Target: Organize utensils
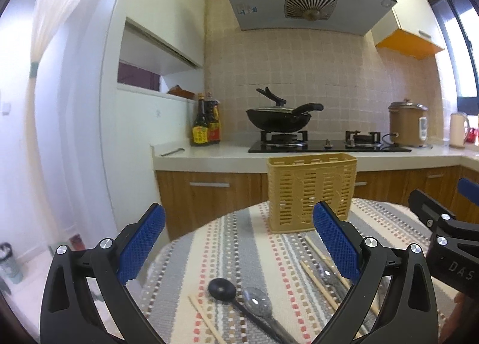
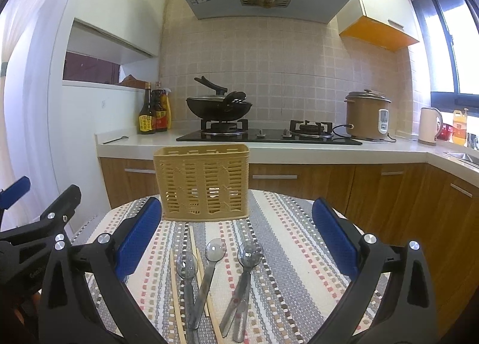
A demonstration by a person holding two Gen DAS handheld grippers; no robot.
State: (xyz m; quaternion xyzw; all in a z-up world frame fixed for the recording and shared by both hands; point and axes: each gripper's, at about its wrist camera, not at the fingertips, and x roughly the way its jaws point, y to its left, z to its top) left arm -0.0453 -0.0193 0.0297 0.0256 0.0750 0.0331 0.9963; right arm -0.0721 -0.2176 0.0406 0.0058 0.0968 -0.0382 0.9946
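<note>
On the left, the left gripper (image 1: 239,251) hovers above the striped cloth (image 1: 269,254), its blue-padded tongs spread wide and holding nothing. Beneath it lie a loose chopstick (image 1: 206,320), a black spoon (image 1: 223,287) and a clear spoon (image 1: 257,299) just beside it. Further back, near the middle of the table, stands the yellow slotted caddy (image 2: 203,184), upright and apparently still without utensils. To the right, the right gripper (image 2: 236,236) also hangs with its tongs spread and nothing between them, over a cluster of clear spoons (image 2: 215,249) and wooden chopsticks (image 2: 175,287) that overlap one another. The task looks barely begun, a first pick pending. To do it well, I would choose a single spoon lying free of the chopsticks, close across its handle and not its slippery bowl, lift it clear, then lower it handle-down into the caddy without nudging the light basket
</note>
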